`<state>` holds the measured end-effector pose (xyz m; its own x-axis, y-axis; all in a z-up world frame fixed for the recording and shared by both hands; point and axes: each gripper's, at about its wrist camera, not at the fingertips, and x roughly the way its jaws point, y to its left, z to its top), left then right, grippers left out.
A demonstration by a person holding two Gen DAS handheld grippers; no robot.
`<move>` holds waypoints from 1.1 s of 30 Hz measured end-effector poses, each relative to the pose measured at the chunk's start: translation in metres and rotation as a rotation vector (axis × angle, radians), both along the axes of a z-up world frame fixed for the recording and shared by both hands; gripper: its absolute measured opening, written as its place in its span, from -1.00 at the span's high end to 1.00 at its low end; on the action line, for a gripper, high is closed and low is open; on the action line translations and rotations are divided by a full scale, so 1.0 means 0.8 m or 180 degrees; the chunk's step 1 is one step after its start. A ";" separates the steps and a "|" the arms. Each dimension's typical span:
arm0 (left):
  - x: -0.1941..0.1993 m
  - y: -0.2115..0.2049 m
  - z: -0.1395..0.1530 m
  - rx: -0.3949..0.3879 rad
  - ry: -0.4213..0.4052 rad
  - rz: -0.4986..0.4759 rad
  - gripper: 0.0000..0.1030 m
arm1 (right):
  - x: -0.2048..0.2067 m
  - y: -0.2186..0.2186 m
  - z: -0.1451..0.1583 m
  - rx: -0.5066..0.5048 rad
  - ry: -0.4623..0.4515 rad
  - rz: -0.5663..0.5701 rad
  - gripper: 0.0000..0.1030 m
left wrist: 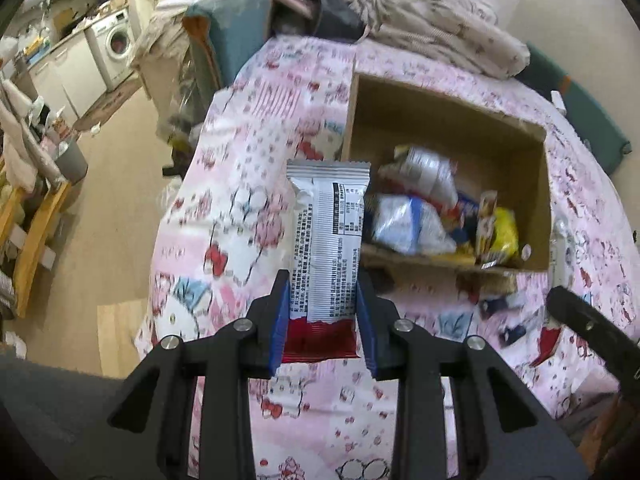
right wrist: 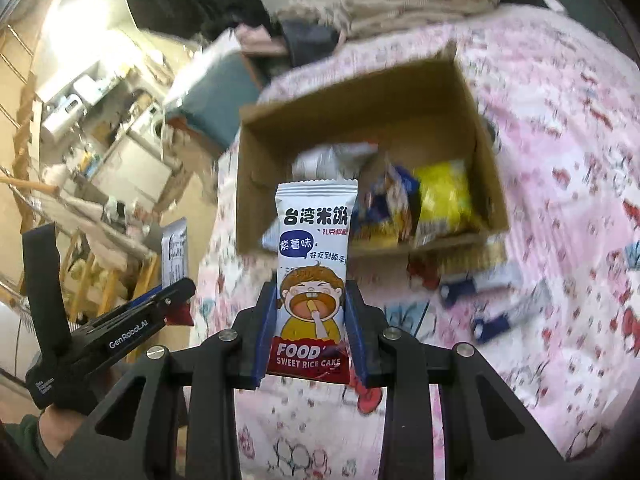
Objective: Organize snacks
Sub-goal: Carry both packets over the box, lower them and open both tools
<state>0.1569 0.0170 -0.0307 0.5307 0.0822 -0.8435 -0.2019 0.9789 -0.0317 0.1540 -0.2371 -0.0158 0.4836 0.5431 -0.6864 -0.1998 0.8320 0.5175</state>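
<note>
In the left wrist view my left gripper (left wrist: 323, 280) is shut on a white and red rice cake packet (left wrist: 329, 236), its printed back facing me, held upright above the pink bedcover. My right gripper (right wrist: 310, 286) is shut on a second rice cake packet (right wrist: 314, 248) with a cartoon child on its front. An open cardboard box (left wrist: 538, 184) lies beyond both packets, up and to the right, with several snack packs inside, among them a yellow pack (right wrist: 442, 196). The left gripper (right wrist: 176, 292) shows at the left of the right wrist view, its packet (right wrist: 175, 252) sticking up.
Loose small blue snack packs (right wrist: 494, 322) lie on the pink cartoon bedcover (left wrist: 240, 208) near the box's front. Folded bedding (left wrist: 448, 32) is piled behind the box. The floor (left wrist: 116, 216) drops away at the left, with a washing machine (left wrist: 116, 44) and cluttered shelves beyond.
</note>
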 end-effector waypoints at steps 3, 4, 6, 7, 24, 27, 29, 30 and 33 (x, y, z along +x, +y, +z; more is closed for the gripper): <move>0.017 -0.003 0.016 0.0040 -0.0082 -0.0031 0.47 | 0.014 -0.015 0.015 0.0045 -0.0130 -0.0101 0.34; 0.022 -0.005 0.021 0.0057 -0.0110 -0.0049 0.47 | 0.020 -0.019 0.019 0.0048 -0.0171 -0.0142 0.34; 0.032 -0.011 0.030 0.0108 -0.0173 -0.0084 0.47 | 0.031 -0.024 0.021 0.0075 -0.0199 -0.0196 0.34; 0.037 -0.014 0.035 0.0124 -0.0207 -0.0111 0.47 | 0.037 -0.028 0.022 0.0085 -0.0220 -0.0235 0.34; 0.123 -0.053 0.030 0.0186 -0.0157 -0.0374 0.47 | 0.144 -0.084 -0.021 0.0375 0.0133 -0.0532 0.34; 0.136 -0.061 0.020 0.0179 -0.0116 -0.0423 0.47 | 0.156 -0.075 -0.030 0.0283 0.0190 -0.0457 0.34; 0.146 -0.066 0.013 0.0187 -0.0094 -0.0428 0.47 | 0.164 -0.067 -0.036 0.0216 0.0229 -0.0401 0.34; 0.150 -0.068 0.009 0.0182 -0.0066 -0.0436 0.47 | 0.167 -0.065 -0.039 0.0185 0.0243 -0.0386 0.34; 0.159 -0.074 -0.003 0.0182 0.0005 -0.0460 0.46 | 0.179 -0.059 -0.051 0.0101 0.0338 -0.0352 0.33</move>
